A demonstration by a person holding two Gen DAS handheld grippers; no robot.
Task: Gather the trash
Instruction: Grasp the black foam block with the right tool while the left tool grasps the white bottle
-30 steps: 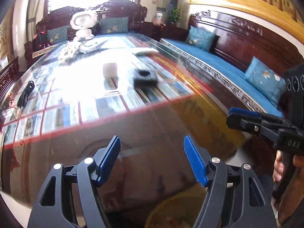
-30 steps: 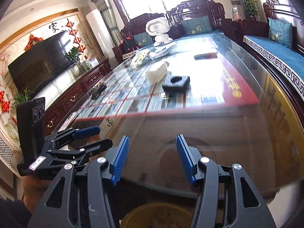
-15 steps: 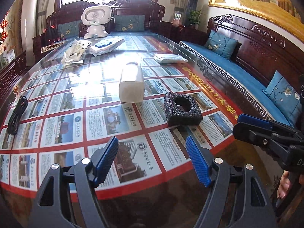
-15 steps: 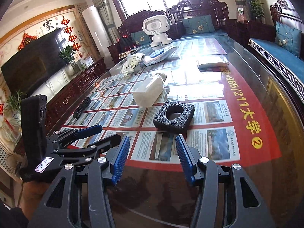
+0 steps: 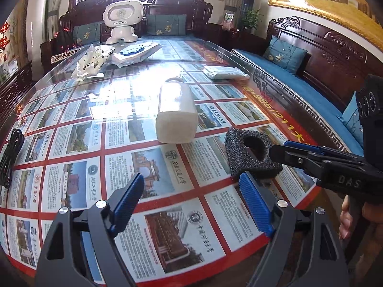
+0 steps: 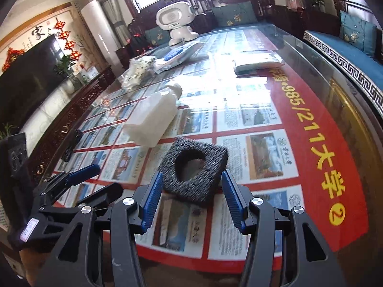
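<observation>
We have our right gripper (image 6: 191, 196) lined up on the foam block (image 6: 194, 167), a dark square with a hole through it, lying flat near the front of the tabletop (image 6: 335, 124). The jaws stand part open on either side of its near edge and do not press it, so nothing is held. Our left gripper (image 5: 191, 198) hangs over bare tabletop, its jaws having just been opening to a wide gape, empty, with the bottle (image 5: 176, 112) lying on its side further ahead.

What worries us: the block looks about as wide as the right gap, so a pad could land on top of it and shove it along the slick glass rather than straddle it. Foam also squashes, and a shallow pinch at the edge may slip out on lifting. The two grippers sit close together, and the left could clip the right if both go for the block. The bottle may roll if nudged.

No bin shows in either view, so we cannot say where the trash goes. Glare washes out the middle of the tabletop. The wrappers (image 5: 91, 62) and the packet (image 5: 225, 71) further back are too small to identify surely.
</observation>
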